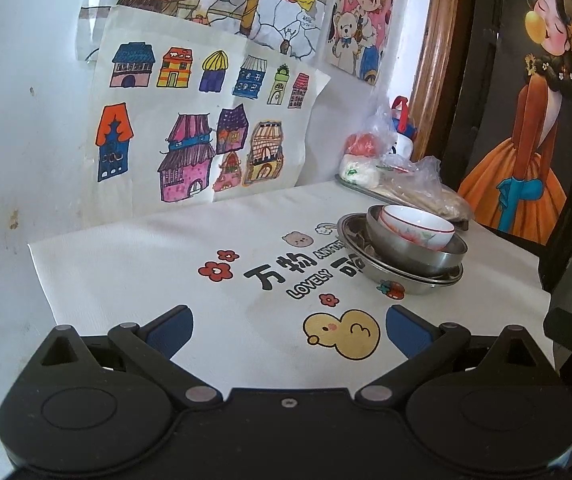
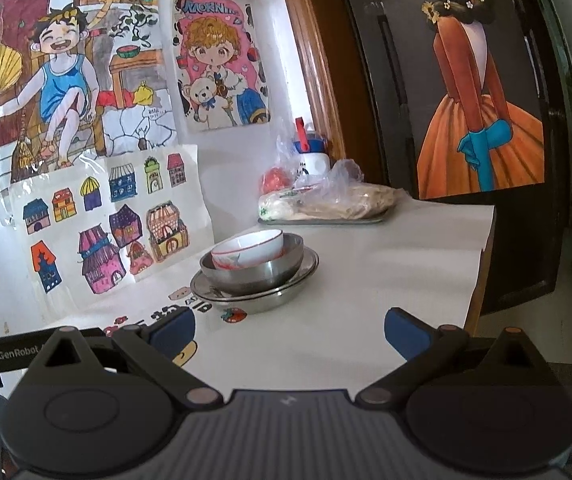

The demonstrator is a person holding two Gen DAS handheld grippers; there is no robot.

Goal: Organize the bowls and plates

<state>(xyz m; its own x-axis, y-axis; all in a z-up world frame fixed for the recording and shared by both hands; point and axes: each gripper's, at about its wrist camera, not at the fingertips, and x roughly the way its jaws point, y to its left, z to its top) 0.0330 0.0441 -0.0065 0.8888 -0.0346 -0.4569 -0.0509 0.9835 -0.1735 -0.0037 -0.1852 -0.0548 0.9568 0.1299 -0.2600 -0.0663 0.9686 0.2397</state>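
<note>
A white ceramic bowl with a red pattern (image 1: 418,226) (image 2: 246,249) sits tilted inside a steel bowl (image 1: 414,254) (image 2: 254,274), which rests on stacked steel plates (image 1: 400,278) (image 2: 254,300) on the white printed tablecloth (image 1: 166,264) (image 2: 366,280). My left gripper (image 1: 288,330) is open and empty, low over the cloth, well short and to the left of the stack. My right gripper (image 2: 290,332) is open and empty, in front of the stack and a little right of it.
A metal tray (image 1: 360,188) (image 2: 326,220) with plastic bags of food and a white bottle with a red and blue top (image 2: 312,156) stands at the back by the wall. Children's drawings hang on the wall. The table's right edge (image 2: 482,264) borders a dark door with a painting.
</note>
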